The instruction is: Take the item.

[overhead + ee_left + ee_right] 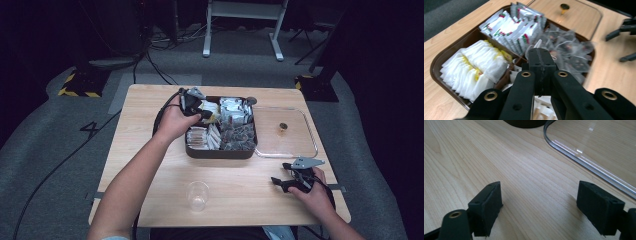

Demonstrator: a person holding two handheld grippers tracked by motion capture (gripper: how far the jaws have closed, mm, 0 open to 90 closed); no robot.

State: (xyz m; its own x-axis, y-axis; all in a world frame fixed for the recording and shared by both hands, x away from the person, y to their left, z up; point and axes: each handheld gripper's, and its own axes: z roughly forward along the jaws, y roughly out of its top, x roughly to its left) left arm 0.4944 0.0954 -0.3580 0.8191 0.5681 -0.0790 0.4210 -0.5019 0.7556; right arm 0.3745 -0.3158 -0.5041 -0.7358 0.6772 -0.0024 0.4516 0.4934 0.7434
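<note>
A brown compartment tray (220,153) stands in the middle of the table. It holds white sachets with yellow marks (474,70), white packets with red and green print (511,30) and mesh tea bags (570,53). My left gripper (207,116) hovers over the tray's left half; in the left gripper view its jaws (541,53) are pressed together with a small white slip (537,45) poking out past the tips. My right gripper (280,173) rests on the wood at the right front, and in the right gripper view its jaws (539,202) stand wide apart with bare table between them.
A clear lid (312,140) with a small brass knob (283,127) lies flat right of the tray; its rim (584,162) runs just ahead of the right gripper. An empty glass cup (198,196) stands near the front edge. Cables hang off the table's left side.
</note>
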